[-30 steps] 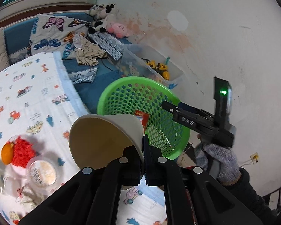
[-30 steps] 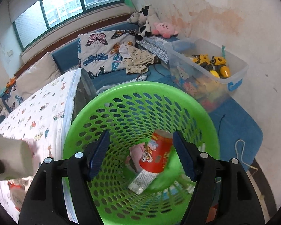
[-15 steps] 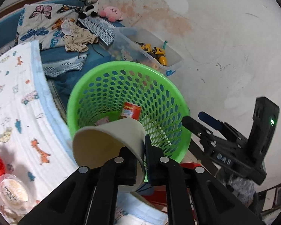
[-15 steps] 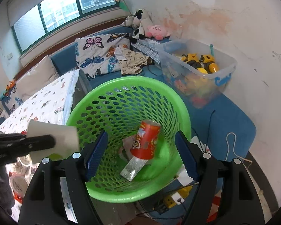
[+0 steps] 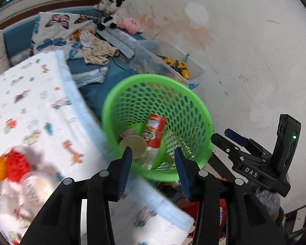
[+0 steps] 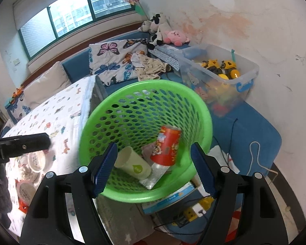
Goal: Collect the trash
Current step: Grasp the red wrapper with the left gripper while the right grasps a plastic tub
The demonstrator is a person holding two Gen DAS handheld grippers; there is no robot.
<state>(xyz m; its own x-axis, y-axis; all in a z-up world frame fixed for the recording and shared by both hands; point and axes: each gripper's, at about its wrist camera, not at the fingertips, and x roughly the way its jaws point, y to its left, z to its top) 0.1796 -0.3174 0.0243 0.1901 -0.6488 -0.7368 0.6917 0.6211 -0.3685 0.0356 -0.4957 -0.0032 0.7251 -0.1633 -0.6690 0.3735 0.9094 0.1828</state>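
Green basket (image 6: 146, 110): holds paper cup (image 6: 132, 164), red can (image 6: 167, 147), wrappers. Left gripper (image 5: 153, 159): jaws apart, empty. Right gripper (image 6: 155, 167): jaws apart, empty. Outstanding: lidded tubs (image 5: 35, 187) and red item on table (image 5: 30, 112), left of basket.

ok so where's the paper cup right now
In the right wrist view the paper cup lies on its side inside the green basket, left of the red can.

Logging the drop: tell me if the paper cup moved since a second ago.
Yes. The paper cup left the left gripper and now lies inside the green basket, beside the red can.
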